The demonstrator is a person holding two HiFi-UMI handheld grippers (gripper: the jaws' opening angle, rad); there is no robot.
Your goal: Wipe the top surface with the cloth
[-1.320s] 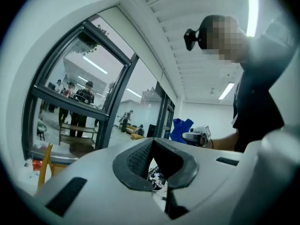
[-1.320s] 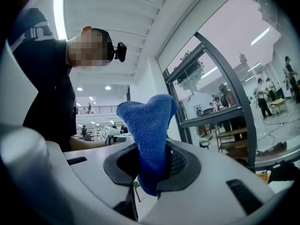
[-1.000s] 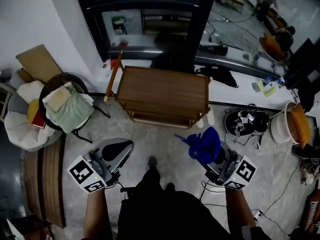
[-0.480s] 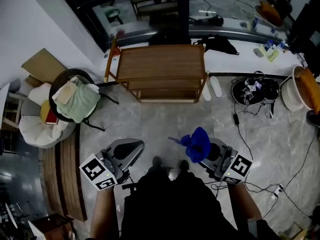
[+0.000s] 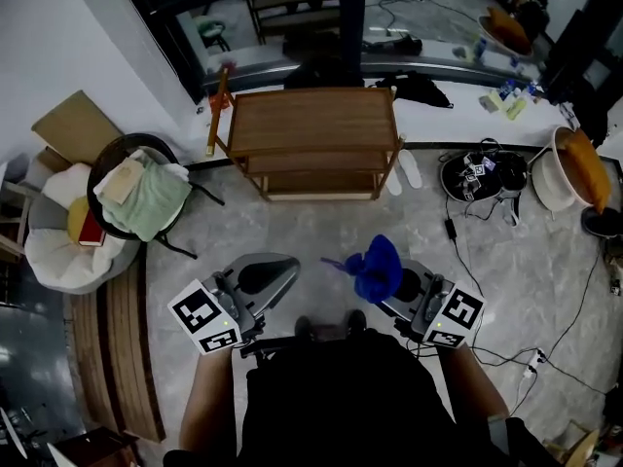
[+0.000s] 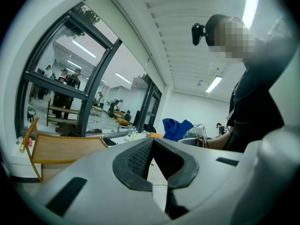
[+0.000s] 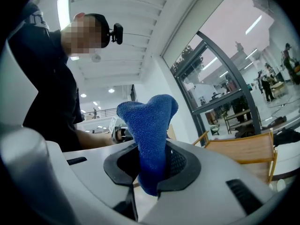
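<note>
R gripper (image 5: 401, 282) clamped on blue cloth (image 5: 376, 264), which sticks up past the jaws; L gripper (image 5: 261, 278) closed, empty. Wooden table (image 5: 310, 120) lies straight ahead, well apart, long axis crosswise, both hands abt equally far. Vs 1 s ago: table squarer in view, grippers closer together.

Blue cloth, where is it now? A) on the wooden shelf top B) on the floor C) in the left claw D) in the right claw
D: the right gripper view shows the blue cloth pinched in the right claw and sticking up out of it; the left claw holds nothing.
</note>
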